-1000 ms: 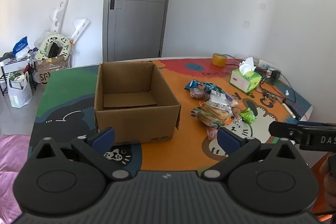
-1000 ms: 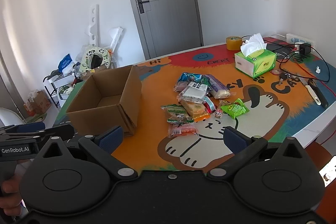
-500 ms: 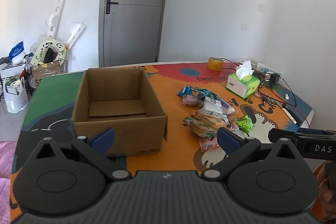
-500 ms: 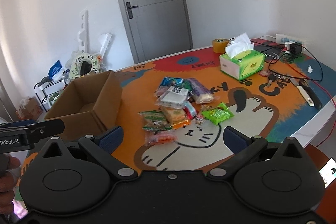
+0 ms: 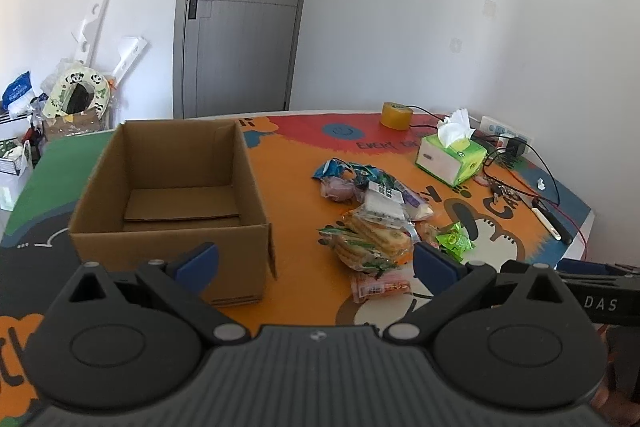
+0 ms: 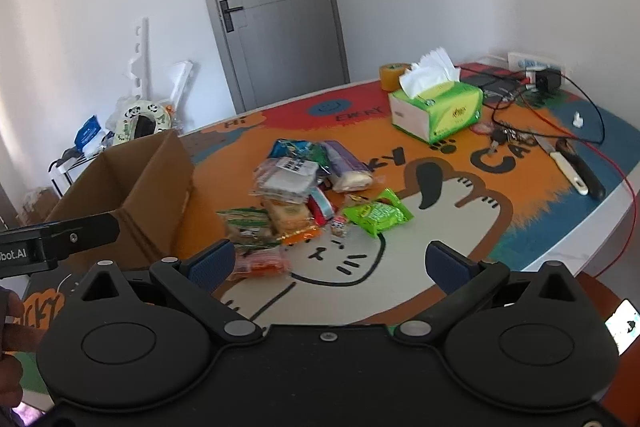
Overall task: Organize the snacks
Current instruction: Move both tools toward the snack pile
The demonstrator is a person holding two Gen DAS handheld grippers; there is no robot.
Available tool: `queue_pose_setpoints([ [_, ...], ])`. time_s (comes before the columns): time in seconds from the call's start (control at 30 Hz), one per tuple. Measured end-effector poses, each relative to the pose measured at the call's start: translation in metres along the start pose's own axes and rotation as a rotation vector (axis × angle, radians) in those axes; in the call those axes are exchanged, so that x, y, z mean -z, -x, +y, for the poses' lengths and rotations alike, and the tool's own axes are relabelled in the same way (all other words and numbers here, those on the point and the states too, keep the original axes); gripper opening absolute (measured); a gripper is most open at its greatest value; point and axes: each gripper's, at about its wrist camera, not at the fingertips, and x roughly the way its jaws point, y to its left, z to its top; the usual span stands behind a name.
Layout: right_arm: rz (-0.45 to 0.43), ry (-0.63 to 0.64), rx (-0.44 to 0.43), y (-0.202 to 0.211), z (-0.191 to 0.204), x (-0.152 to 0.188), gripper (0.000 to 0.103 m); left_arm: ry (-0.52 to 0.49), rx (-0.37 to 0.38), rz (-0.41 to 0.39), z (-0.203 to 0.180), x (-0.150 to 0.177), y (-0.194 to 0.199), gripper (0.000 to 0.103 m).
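Left claw [image 5: 316,261]: jaws wide apart, holding nothing, above counter [image 5: 296,163].
Right claw [image 6: 330,263]: jaws wide apart, holding nothing.
Snacks [image 6: 308,195]: heaped mid-counter, right of cardboard box [image 5: 172,195].
Box interior: bare.
Tissue box [image 6: 438,111]: beyond heap.

The left gripper [image 5: 316,261] has a dark grey ribbed body, two round black discs with triangular cut-out brackets, silver pivot screws and blue pads [image 5: 198,259] on black fingers. The right gripper [image 6: 330,261] has the same shape in smooth black, with blue pads [image 6: 212,261] and silver screws. White lettering shows on each tool's side bar: "DAS" on the right gripper's, "bot.AI" on the left gripper's.
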Motion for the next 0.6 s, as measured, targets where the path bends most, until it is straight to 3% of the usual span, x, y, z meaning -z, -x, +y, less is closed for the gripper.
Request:
queue_pose_setpoints([
  [0.47, 0.002, -0.060, -0.007, -0.030, -0.034, 0.007, 0.102, 0.011, 0.029, 0.059, -0.017, 0.005, -0.042, 0.101],
  [0.6, 0.013, -0.072, -0.001, -0.042, -0.041, 0.009, 0.096, 0.006, 0.041, 0.072, -0.021, 0.007, -0.055, 0.101],
])
